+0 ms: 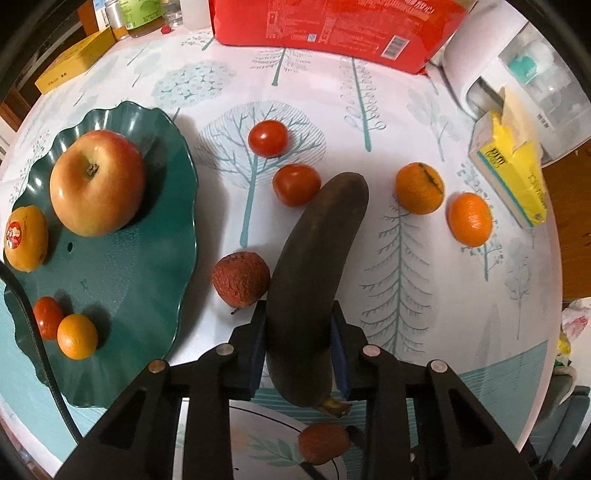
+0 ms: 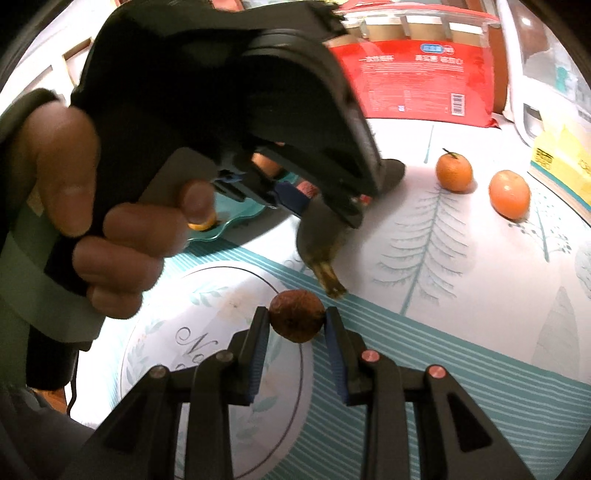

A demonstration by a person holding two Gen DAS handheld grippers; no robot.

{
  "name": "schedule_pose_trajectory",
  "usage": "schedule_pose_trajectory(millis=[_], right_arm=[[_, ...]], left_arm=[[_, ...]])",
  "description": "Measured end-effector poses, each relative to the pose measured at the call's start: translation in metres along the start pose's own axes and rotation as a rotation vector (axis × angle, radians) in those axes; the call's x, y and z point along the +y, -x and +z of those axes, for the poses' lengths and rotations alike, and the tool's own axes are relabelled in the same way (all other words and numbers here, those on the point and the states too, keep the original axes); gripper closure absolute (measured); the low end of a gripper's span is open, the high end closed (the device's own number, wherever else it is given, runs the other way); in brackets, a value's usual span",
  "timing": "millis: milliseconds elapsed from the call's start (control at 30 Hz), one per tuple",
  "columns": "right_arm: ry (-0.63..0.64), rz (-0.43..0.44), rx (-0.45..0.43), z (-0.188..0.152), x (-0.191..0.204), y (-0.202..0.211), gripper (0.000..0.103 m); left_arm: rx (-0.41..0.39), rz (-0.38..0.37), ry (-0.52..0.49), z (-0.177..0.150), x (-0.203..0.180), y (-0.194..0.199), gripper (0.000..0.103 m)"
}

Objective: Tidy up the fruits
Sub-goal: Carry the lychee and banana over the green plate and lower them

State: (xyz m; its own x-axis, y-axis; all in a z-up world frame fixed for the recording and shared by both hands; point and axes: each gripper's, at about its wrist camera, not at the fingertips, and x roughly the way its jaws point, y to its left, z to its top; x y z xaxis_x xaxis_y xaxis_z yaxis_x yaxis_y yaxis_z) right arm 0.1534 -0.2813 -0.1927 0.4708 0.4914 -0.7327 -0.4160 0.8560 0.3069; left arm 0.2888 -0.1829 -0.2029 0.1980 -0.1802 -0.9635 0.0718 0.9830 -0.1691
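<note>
My left gripper (image 1: 298, 317) is shut on a dark, overripe banana (image 1: 314, 280) and holds it above the tablecloth. A green wavy plate (image 1: 140, 266) at the left holds an apple (image 1: 96, 182), a stickered orange fruit (image 1: 26, 238), a small tomato (image 1: 47, 316) and a small orange (image 1: 77, 341). Two tomatoes (image 1: 267, 137) (image 1: 296, 184), a lychee (image 1: 241, 279) and two oranges (image 1: 419, 187) (image 1: 470, 219) lie loose on the table. My right gripper (image 2: 297, 323) is shut on a brown lychee (image 2: 297, 316) just above the cloth. The left gripper (image 2: 221, 110) and hand fill the right view's upper left; the banana's stem (image 2: 328, 277) hangs near the lychee.
A red package (image 1: 332, 26) stands at the back. A yellow tissue box (image 1: 513, 173) and a white appliance (image 1: 517, 66) stand at the right. A yellow box (image 1: 74, 61) and bottles (image 1: 140, 16) stand at the back left. The two loose oranges (image 2: 453, 171) (image 2: 509, 193) show in the right wrist view.
</note>
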Motion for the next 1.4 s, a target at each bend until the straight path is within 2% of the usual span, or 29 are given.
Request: schedule_pose_trajectory(millis=[333, 567, 733, 1133, 1400], right_arm=[[-0.057, -0.102, -0.030, 0.001, -0.014, 0.024, 0.072], [-0.101, -0.167, -0.046, -0.007, 0.007, 0.048, 0.072], [-0.149, -0.178, -0.045, -0.016, 0.019, 0.055, 0.072], [-0.188, -0.175, -0.035, -0.021, 0.064, 0.055, 0.072], [-0.197, -0.158, -0.027, -0.016, 0.097, 0.039, 0.072]], left_arm=[[-0.049, -0.053, -0.008, -0.013, 0.001, 0.033, 0.075], [-0.115, -0.092, -0.012, -0.026, 0.010, 0.073, 0.075], [-0.156, -0.103, -0.006, -0.038, 0.020, 0.096, 0.075], [-0.180, -0.092, 0.050, -0.076, 0.086, 0.131, 0.075], [-0.201, -0.068, 0.075, -0.083, 0.142, 0.151, 0.075]])
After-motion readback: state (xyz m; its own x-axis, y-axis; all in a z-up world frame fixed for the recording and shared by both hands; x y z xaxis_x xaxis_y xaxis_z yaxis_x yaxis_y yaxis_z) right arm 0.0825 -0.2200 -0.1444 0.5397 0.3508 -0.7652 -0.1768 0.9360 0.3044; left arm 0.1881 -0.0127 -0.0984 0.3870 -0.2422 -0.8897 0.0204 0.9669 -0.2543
